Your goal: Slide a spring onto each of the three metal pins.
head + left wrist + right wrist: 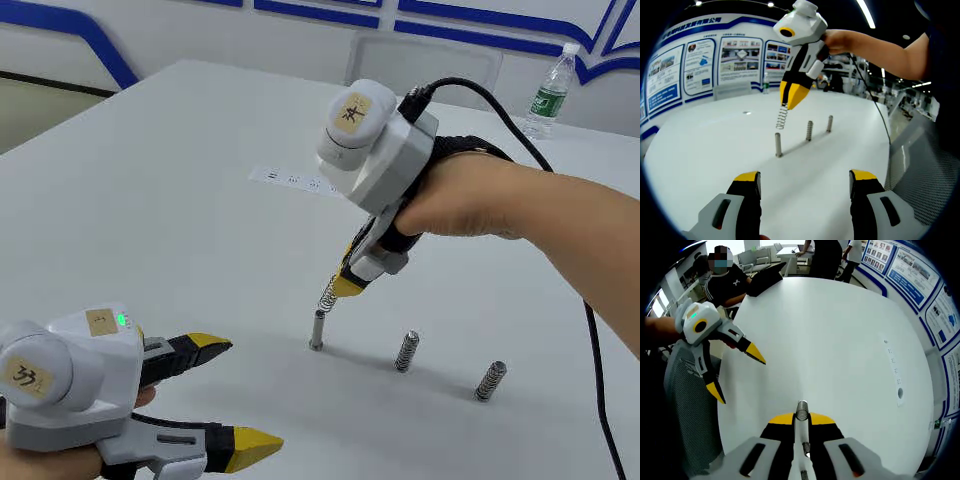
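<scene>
Right tool: yellow-tipped jaws closed on the upper end of a spring. The spring hangs below the tips, its long axis near upright with a slight lean.

Bare pin: upright on the counter, directly below the spring's lower end. In the left gripper view a small gap shows between the two; the head view does not settle whether they touch. The pin lies straight down from the tool. Judged: the spring leans a little off the pin's axis and wants squaring before it is lowered.

Middle pin and right-hand pin: each carries a spring. They stand in a row to the right of the bare pin, apart from each other.

Left tool: jaws wide apart, holding nothing, at near left, well apart from the pins. The right tool is far the nearer to the work.

Outlying: paper strip beyond the pins; water bottle at far right; cable trailing from the right tool.

Obscured: the grip point on the spring is masked by the jaw tips. In the right gripper view the spring is seen nearly end-on, and the pin beneath is hard to make out.
</scene>
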The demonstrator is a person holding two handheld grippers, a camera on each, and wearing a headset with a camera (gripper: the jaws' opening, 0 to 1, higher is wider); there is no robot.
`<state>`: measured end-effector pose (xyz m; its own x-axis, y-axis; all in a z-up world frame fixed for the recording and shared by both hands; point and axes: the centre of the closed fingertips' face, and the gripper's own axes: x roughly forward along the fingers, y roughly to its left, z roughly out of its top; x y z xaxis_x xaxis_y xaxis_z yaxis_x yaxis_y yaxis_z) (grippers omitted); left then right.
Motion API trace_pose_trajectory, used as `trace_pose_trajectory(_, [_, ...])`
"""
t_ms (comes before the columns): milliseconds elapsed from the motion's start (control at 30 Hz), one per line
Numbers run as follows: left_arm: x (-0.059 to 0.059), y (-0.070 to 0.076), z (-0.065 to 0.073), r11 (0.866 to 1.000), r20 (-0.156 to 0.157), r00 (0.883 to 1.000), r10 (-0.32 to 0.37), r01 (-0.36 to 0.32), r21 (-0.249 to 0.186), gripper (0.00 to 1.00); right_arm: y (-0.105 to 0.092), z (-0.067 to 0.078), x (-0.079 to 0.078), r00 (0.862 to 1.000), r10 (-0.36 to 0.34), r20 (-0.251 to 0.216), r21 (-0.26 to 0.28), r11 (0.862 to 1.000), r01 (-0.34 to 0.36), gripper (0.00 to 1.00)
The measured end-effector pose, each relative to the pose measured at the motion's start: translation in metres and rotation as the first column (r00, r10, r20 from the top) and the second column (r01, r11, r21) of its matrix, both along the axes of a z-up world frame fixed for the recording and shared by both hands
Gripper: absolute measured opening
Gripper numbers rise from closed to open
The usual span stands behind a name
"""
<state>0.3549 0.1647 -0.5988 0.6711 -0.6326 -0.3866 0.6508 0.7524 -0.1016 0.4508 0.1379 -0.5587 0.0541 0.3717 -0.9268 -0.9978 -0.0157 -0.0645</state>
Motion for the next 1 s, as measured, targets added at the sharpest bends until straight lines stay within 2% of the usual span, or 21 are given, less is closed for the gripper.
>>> trace_pose_trajectory(733, [0.003, 0.001, -0.004, 1.000, -0.008, 1.000, 0.005, -0.005, -0.009, 0.73, 0.003, -0.015, 0.003, 0.999, 0.028, -0.026, -0.071, 0.997, -0.030, 0.11])
trace_pose_trajectory(833, [0.003, 0.001, -0.004, 1.000, -0.009, 1.000, 0.006, -0.006, -0.011, 0.73, 0.006, -0.014, 0.004, 0.999, 0.027, -0.035, -0.066, 0.997, -0.029, 0.11])
trace_pose_trajectory(1000, [0.003, 0.000, -0.005, 1.000, -0.011, 1.000, 0.005, -0.005, -0.013, 0.73, 0.009, -0.015, 0.004, 0.998, 0.040, -0.038, -0.093, 0.995, -0.044, 0.11])
